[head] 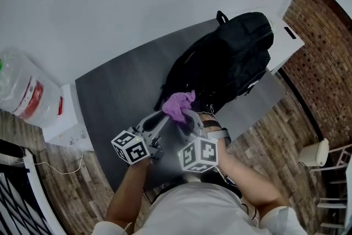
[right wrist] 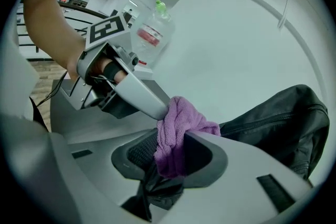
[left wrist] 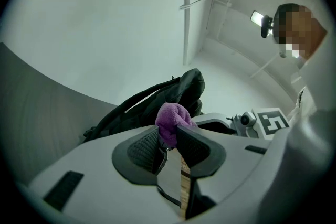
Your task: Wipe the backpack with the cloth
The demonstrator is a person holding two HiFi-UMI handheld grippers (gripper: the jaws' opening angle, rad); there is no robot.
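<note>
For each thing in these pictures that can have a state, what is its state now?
purple cloth: bunched up, gripped from both sides.
black backpack: lying on the dark table.
left gripper: shut on the purple cloth.
right gripper: shut on the purple cloth.
plastic bottle: standing, green cap on.

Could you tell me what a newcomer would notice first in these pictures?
The bright purple terry cloth, bunched at the middle of the head view, is clamped by both the left gripper and the right gripper. Just beyond it, a big black fabric backpack lies on the dark grey tabletop.
</note>
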